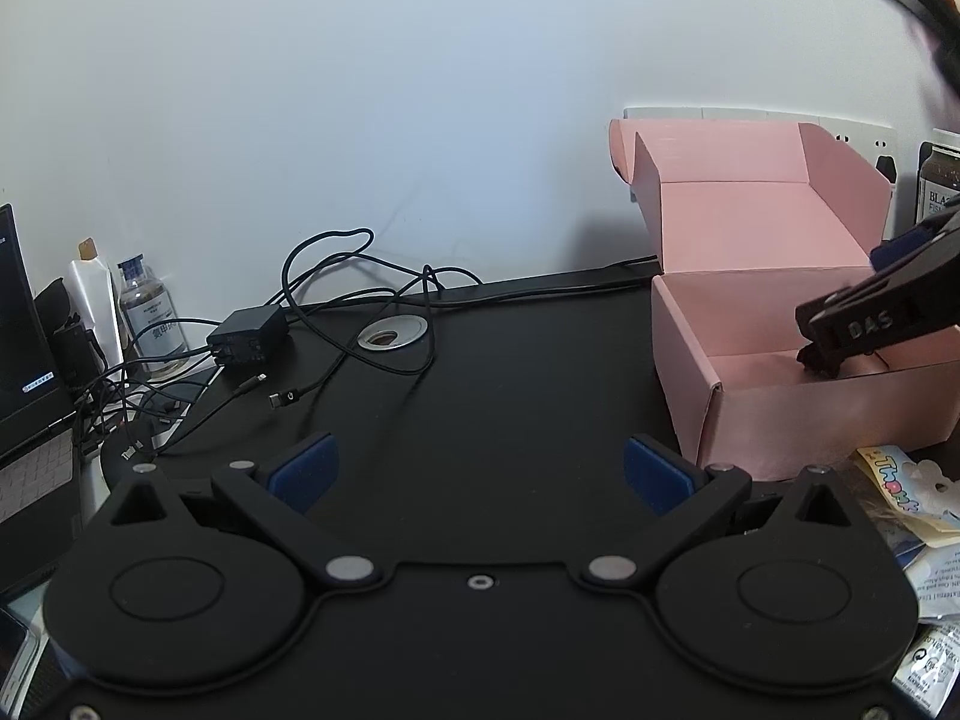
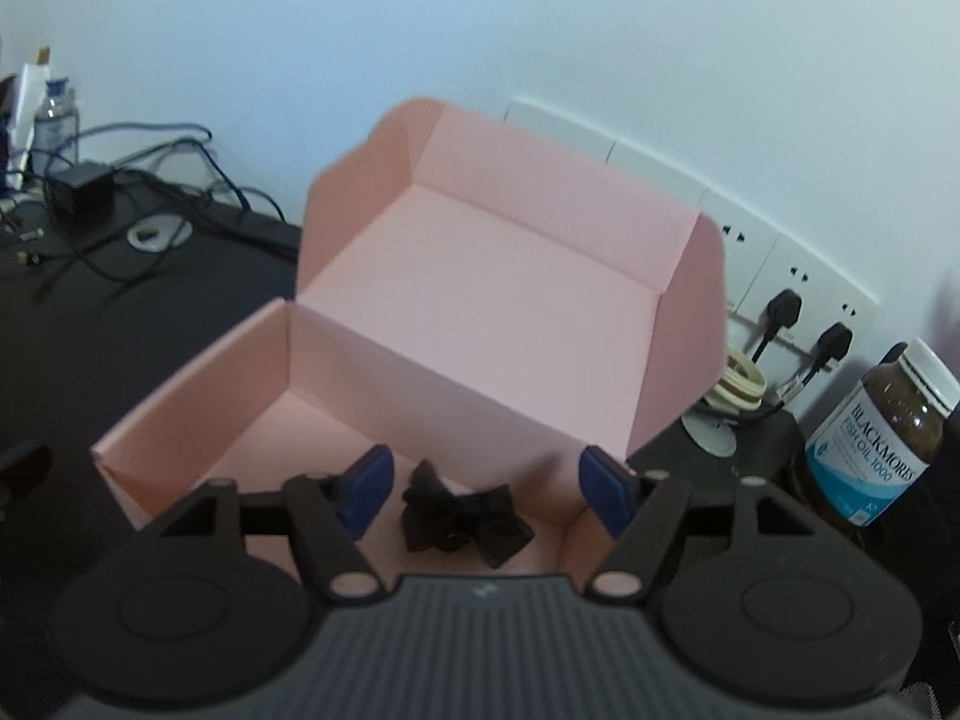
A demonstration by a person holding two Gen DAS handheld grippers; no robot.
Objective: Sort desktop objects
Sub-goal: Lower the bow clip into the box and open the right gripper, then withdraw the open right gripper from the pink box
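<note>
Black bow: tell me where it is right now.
In the right wrist view, the black bow lies on the pink box floor, between the open right tongs.

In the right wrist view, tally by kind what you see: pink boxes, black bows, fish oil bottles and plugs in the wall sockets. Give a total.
Pink box: 1
Black bow: 1
Fish oil bottle: 1
Plugs in the wall sockets: 2
Total: 5
</note>
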